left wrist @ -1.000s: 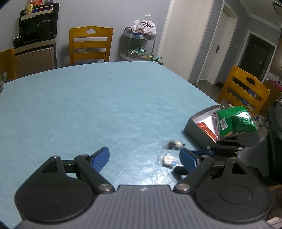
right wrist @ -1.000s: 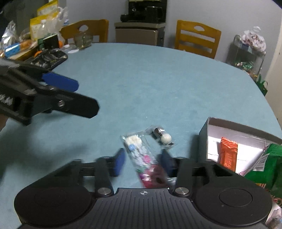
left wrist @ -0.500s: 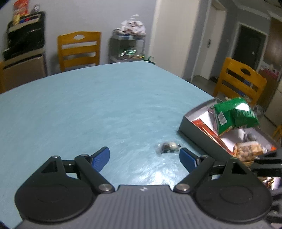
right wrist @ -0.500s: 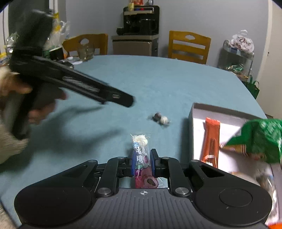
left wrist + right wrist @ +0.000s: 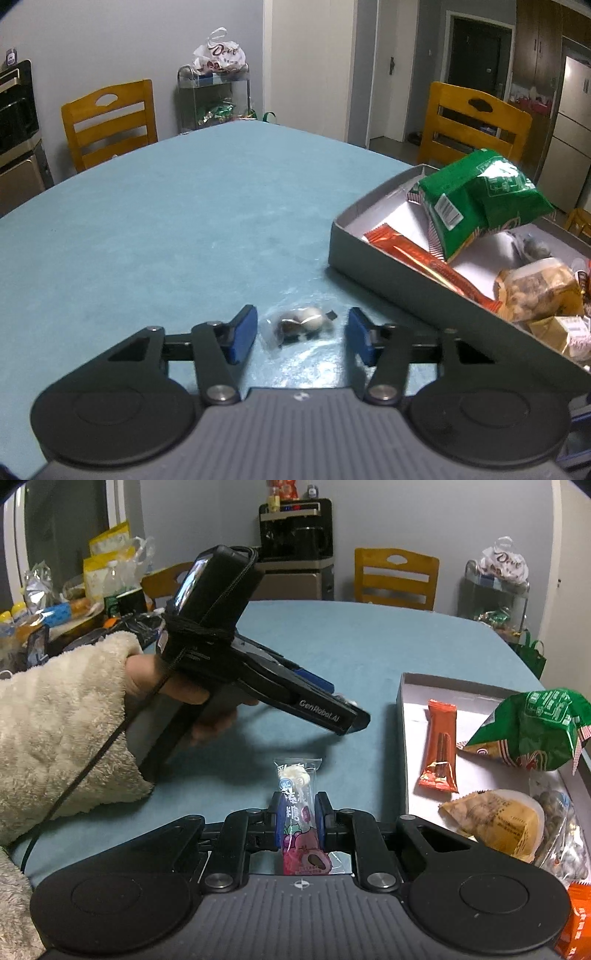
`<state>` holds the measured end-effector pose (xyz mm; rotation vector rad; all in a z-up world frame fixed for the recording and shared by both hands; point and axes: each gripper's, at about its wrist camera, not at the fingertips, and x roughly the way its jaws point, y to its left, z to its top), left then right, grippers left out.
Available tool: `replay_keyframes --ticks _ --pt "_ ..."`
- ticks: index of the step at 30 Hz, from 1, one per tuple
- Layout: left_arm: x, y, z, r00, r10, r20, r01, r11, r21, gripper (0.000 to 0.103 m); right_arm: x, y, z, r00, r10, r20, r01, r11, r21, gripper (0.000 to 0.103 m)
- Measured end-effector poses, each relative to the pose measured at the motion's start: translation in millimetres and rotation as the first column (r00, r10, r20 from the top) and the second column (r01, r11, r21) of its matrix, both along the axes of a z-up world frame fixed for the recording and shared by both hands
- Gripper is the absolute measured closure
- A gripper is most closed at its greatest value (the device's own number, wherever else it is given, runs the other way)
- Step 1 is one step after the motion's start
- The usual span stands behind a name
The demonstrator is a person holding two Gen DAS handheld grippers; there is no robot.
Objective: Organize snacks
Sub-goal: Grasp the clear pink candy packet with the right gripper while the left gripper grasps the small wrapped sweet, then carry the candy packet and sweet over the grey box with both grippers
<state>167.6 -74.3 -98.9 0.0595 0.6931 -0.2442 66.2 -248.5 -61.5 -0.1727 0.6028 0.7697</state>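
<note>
A small clear-wrapped candy (image 5: 299,326) with a dark and a white piece lies on the blue table (image 5: 166,229). It sits between the blue pads of my left gripper (image 5: 301,339), whose jaws are closing with a gap on each side of it. My right gripper (image 5: 299,823) is shut on a long clear candy packet (image 5: 297,779) with pink print. Just right of both stands a grey box (image 5: 406,284) (image 5: 402,738) holding a green bag (image 5: 535,727), an orange bar (image 5: 439,753) and other snacks. A hand in a fluffy cream sleeve (image 5: 62,731) holds the left gripper (image 5: 351,709).
Wooden chairs (image 5: 109,122) (image 5: 476,125) stand around the table. A wire cart (image 5: 214,99) with a white bag is at the back wall. Bags and bottles (image 5: 74,594) crowd the table's far left. A black appliance (image 5: 295,531) sits on a cabinet behind.
My left gripper came down and rightward over the small candy and its jaws narrowed around it. My right gripper shut on the long packet and moved nearer the box.
</note>
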Motion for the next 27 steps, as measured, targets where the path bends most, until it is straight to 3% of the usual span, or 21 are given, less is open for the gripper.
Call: replay_keyframes --ticks 8,21,27 --pt "-3 3 1 1.0 0.014 -0.012 -0.014 0.999 -0.036 0.071 2 0 -3 1.0 0.002 -0.001 -0.002 1.0 0.009 0.084" --pt "-21 13 22 0.999 0.016 0.039 -0.013 0.997 -0.077 0.073 -9 0 6 0.999 0.002 0.053 -0.004 0.999 0.04 0.084" --pt "-38 10 53 0.992 -0.025 0.126 0.045 0.986 -0.16 0.073 -14 -14 21 0.994 -0.026 0.103 0.016 0.996 0.092 0.084"
